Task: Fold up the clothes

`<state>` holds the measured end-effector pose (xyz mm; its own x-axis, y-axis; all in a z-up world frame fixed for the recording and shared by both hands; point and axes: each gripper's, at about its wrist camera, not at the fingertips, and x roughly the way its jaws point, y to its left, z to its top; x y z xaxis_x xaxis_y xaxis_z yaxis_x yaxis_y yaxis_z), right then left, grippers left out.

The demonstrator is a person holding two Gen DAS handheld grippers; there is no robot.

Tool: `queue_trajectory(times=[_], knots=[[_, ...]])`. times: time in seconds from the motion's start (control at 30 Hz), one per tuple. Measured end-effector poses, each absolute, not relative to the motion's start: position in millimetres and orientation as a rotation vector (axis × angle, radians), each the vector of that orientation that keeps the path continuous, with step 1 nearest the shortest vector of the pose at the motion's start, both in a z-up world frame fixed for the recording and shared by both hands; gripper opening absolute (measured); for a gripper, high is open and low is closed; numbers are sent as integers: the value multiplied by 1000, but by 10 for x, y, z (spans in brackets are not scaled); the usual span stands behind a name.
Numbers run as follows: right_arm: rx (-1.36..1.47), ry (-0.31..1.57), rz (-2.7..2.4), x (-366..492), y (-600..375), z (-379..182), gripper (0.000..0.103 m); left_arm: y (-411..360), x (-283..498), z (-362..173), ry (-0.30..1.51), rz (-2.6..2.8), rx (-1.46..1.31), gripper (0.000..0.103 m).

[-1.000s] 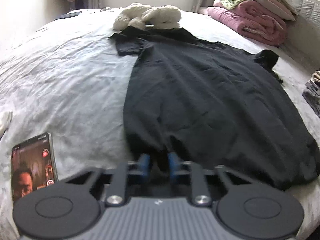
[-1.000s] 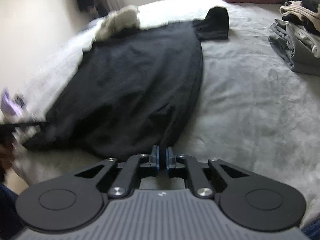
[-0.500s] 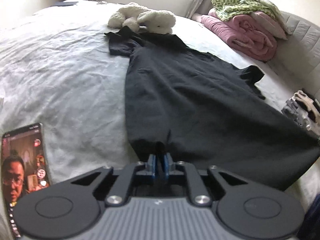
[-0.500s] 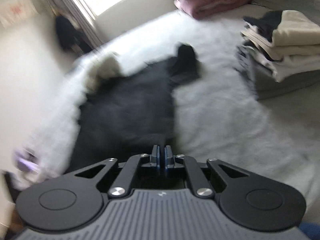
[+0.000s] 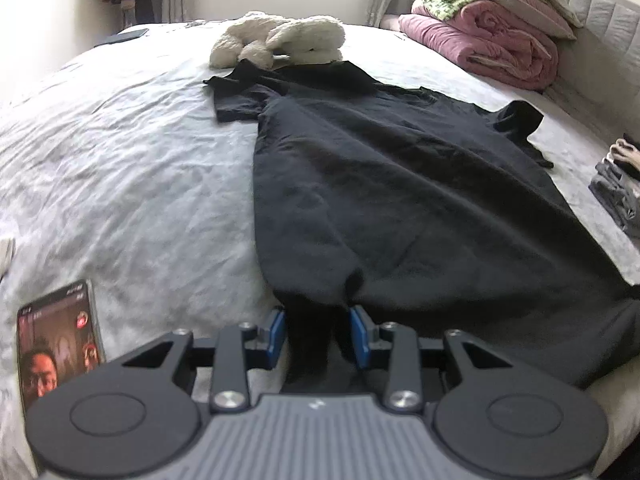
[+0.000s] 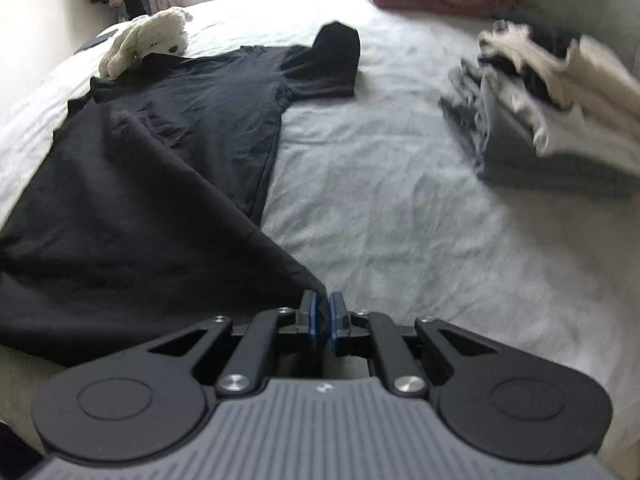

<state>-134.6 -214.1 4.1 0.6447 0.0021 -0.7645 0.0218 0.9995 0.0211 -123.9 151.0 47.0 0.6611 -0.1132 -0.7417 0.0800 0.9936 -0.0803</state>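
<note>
A black T-shirt [image 5: 400, 200] lies spread on the pale bed sheet [image 5: 120, 180], collar far, hem near. My left gripper [image 5: 318, 328] is open at the hem's left corner. A bunched fold of black cloth lies loose between its blue pads. In the right wrist view the T-shirt [image 6: 160, 160] fills the left half, and its right hem corner runs up into my right gripper [image 6: 323, 316]. That gripper is shut on the corner, which is drawn taut and lifted off the sheet [image 6: 400, 220].
A white plush toy [image 5: 280, 38] lies at the shirt's collar. A lit phone [image 5: 60, 340] rests on the sheet near left. Rolled pink and green bedding [image 5: 480, 44] sits far right. A stack of folded clothes [image 6: 540, 120] stands right of the shirt.
My left gripper was shut on the hem and has opened, leaving the cloth between its pads. The right gripper stays shut on its corner, and its view has swung down and to the right.
</note>
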Motion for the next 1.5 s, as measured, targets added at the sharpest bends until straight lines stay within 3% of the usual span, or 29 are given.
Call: queue_trajectory(times=[0.17,0.23,0.5,0.57,0.6,0.87,0.97,1.03,1.1,1.17,1.2,1.23,1.3,1.4,1.5], knots=[[-75,792,8,-1493,-1945,65,22,1418,-1189,462,841,-99,-7,35],[-92,792,49,-1536,-1857,32,45,1385,-1176,456,840,-96,7,35],[-157,786,211,-1706,-1505,-99,47,1344,-1130,447,845,-80,3,35],[-162,791,241,-1716,-1441,-138,27,1359,-1127,451,844,-80,-9,35],[-148,796,234,-1679,-1454,-143,3,1368,-1126,453,843,-79,-14,35],[-70,770,156,-1540,-1699,37,0,1457,-1103,469,843,-60,-71,42],[-43,789,174,-1655,-1740,20,26,1468,-1092,458,848,-54,-79,44],[-64,784,227,-1775,-1676,-3,57,1455,-1092,461,848,-53,-70,44],[-147,782,250,-1829,-1537,-64,58,1447,-1092,472,846,-54,-66,44],[-171,804,241,-1772,-1488,-142,43,1452,-1085,478,846,-47,-66,44],[-171,817,238,-1735,-1475,-182,17,1468,-1090,483,848,-45,-73,44],[-152,828,237,-1701,-1485,-198,8,1486,-1097,488,850,-43,-82,45],[-93,833,212,-1665,-1584,-167,1,1555,-1134,522,843,-48,-109,47],[-37,822,124,-1632,-1768,-88,0,1670,-1190,578,821,-46,-146,55],[37,814,94,-1581,-1932,2,0,1768,-1209,593,819,-37,-179,55]])
